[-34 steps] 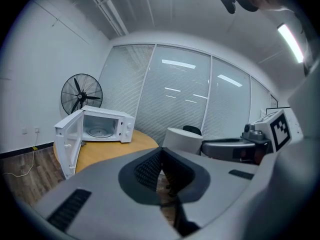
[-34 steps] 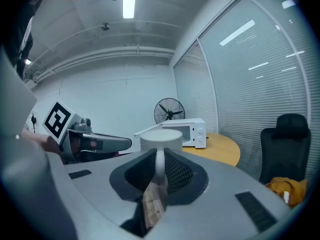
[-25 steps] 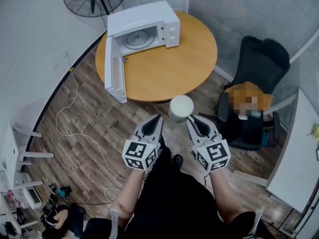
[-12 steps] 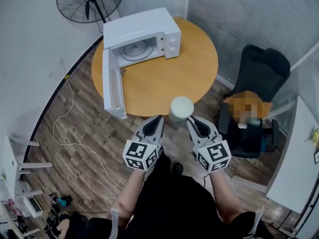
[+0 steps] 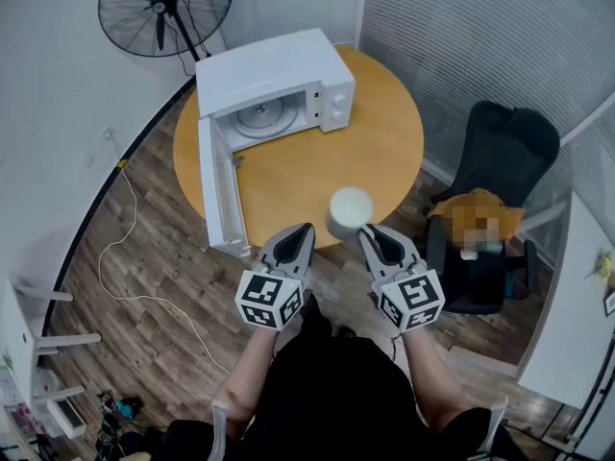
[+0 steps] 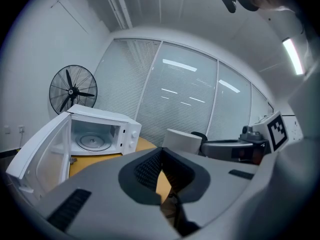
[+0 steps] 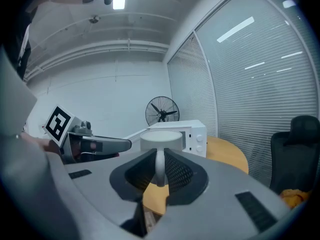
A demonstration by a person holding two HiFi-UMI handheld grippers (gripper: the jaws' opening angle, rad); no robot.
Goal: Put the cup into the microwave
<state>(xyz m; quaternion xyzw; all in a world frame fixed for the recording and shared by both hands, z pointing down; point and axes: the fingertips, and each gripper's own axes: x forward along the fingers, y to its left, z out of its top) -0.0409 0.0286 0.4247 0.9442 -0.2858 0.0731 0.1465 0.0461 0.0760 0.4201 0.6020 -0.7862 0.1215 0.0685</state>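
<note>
Stands nearer the round table [image 5: 384, 152] and microwave [image 5: 279, 75] than a second ago. Grips white cup [image 5: 350, 209] by its handle with right gripper [image 5: 366, 231], above table edge; keeps left gripper [image 5: 304, 230] closed, empty. Remains to carry white cup through the open door.

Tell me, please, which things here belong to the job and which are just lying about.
Job: cup, held by its handle in the right hand-held gripper; microwave, door open; table.
Lying about: fan; chair.
</note>
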